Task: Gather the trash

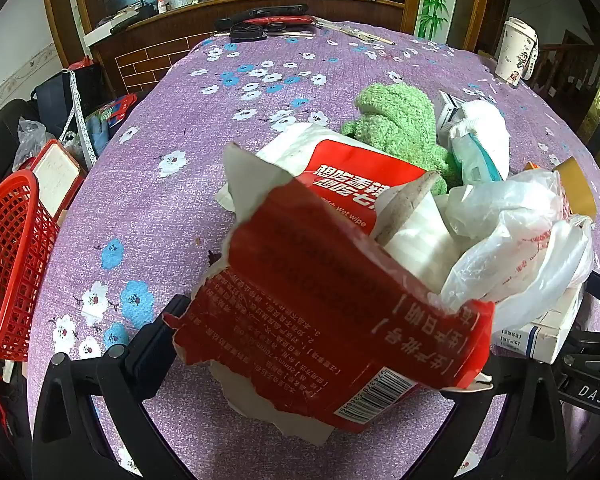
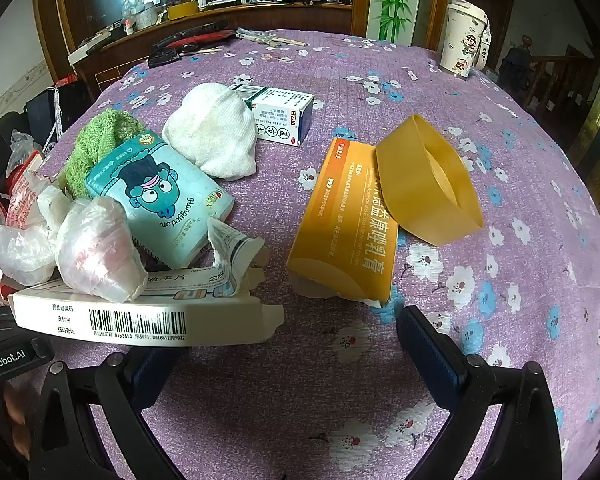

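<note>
My left gripper [image 1: 312, 360] is wide apart, with a torn red carton [image 1: 324, 320] lying between and over its fingers; I cannot tell whether it grips it. Behind the carton lie a red wet-wipe pack [image 1: 352, 172], crumpled plastic bags [image 1: 516, 240] and a green fuzzy cloth [image 1: 400, 120]. A red mesh basket [image 1: 12, 268] stands off the table's left edge. My right gripper [image 2: 296, 340] is open and empty, just short of an orange medicine box [image 2: 344, 224]. A flattened white box [image 2: 140, 316] lies over its left finger [image 2: 152, 368].
A purple flowered tablecloth [image 2: 480, 120] covers the table. On it lie a yellow tape roll [image 2: 428, 184], a teal tissue pack [image 2: 160, 196], a white cloth [image 2: 212, 132], a small white-blue box [image 2: 284, 116] and a white tumbler [image 2: 464, 36]. Tools lie at the far edge [image 1: 260, 24].
</note>
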